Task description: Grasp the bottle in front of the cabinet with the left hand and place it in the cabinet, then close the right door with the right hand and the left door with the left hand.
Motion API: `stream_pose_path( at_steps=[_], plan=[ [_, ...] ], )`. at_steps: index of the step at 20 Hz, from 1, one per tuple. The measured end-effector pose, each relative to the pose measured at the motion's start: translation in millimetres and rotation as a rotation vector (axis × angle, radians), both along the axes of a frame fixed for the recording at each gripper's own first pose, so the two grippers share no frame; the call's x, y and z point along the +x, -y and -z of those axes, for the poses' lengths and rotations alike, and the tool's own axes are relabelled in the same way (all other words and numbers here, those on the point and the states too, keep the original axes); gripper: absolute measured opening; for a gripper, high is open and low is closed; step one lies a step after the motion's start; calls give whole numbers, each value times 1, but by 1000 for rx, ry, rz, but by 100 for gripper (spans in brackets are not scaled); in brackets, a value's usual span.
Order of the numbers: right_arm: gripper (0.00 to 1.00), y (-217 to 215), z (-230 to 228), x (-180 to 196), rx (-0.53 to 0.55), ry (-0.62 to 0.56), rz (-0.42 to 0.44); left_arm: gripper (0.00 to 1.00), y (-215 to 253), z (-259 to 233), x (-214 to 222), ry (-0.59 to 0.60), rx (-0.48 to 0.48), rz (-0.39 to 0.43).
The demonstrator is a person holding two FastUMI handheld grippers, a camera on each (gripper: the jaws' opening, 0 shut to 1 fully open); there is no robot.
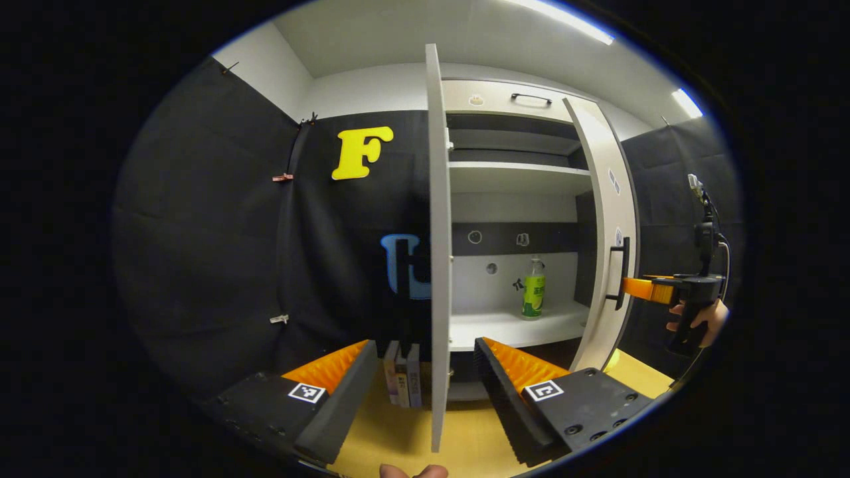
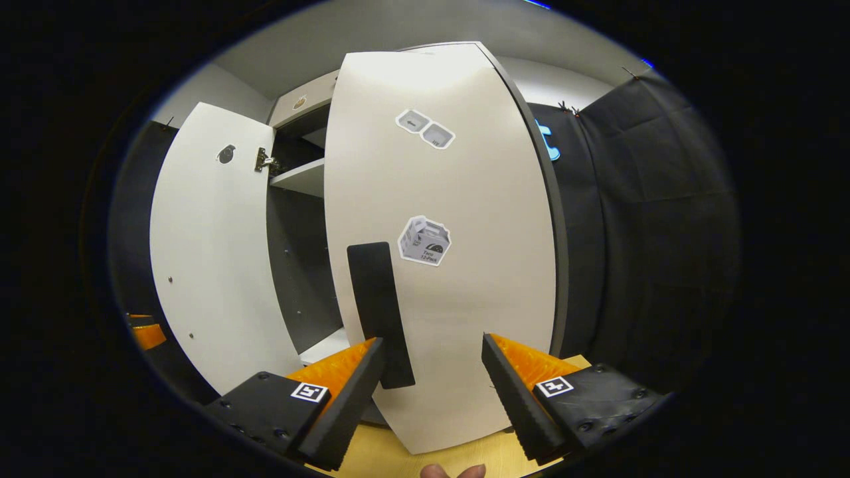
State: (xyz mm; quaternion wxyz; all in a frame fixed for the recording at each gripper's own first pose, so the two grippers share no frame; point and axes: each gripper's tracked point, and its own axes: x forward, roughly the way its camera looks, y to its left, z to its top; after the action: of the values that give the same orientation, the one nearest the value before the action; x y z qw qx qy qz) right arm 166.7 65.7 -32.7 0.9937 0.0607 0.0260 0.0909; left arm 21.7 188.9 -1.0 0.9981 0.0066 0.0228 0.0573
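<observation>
**Bottle shelved, right door about to be pushed shut**

The clear plastic bottle with a green label and white cap [image 1: 533, 287] stands upright on the lower white shelf [image 1: 511, 328] inside the white two-door cabinet [image 1: 505, 99], near the back wall, so the placing step looks done. Both doors are open.

The left gripper [image 1: 425, 372] is back from the cabinet, its jaws spread wide and holding nothing; the edge of the white left door [image 1: 437, 252] runs upright between its fingers without touching either. In the same view the right gripper [image 1: 637, 287] reaches in beside the black bar handle [image 1: 622, 272] on the white right door [image 1: 607, 219].

In the right gripper view, that gripper's [image 2: 431, 372] jaws are wide apart and empty, facing the door's outer face close to the handle [image 2: 380, 312].

Risks, as I judge them: the open fingers could snag the handle instead of pushing the panel flat. A hard swing might bounce the door open or shake the bottle over. Closing the left door before the right one settles could make the edges clash.
</observation>
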Motion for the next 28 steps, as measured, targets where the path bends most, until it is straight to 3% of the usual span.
stream_pose_path(
  at_steps=[7, 10, 15, 19, 24, 25, 28],
  plan=[
    [98, -6, 1, 11, -5, 4, 20, 93, -47, -6, 0, 11, 1, -91],
    [98, -3, -3, 8, -21, 8, 39, 95, -57, -4, 18, 10, -6, -71],
    [98, 20, -22, -16, -61, 65, 64, 94, -33, 2, 23, 9, -56, -17],
    [98, 26, -15, -32, -55, 31, 48, 91, -17, 3, 20, 10, -38, 13],
    [98, 36, -14, -48, -41, 4, 52, 94, 29, 3, 21, 5, -69, 61],
    [98, 39, -18, -51, -37, 10, 54, 90, 37, 3, 21, 4, -66, 67],
    [98, 54, -24, -60, -19, 24, 80, 94, 59, 3, 24, -2, -55, 77]
  ],
)
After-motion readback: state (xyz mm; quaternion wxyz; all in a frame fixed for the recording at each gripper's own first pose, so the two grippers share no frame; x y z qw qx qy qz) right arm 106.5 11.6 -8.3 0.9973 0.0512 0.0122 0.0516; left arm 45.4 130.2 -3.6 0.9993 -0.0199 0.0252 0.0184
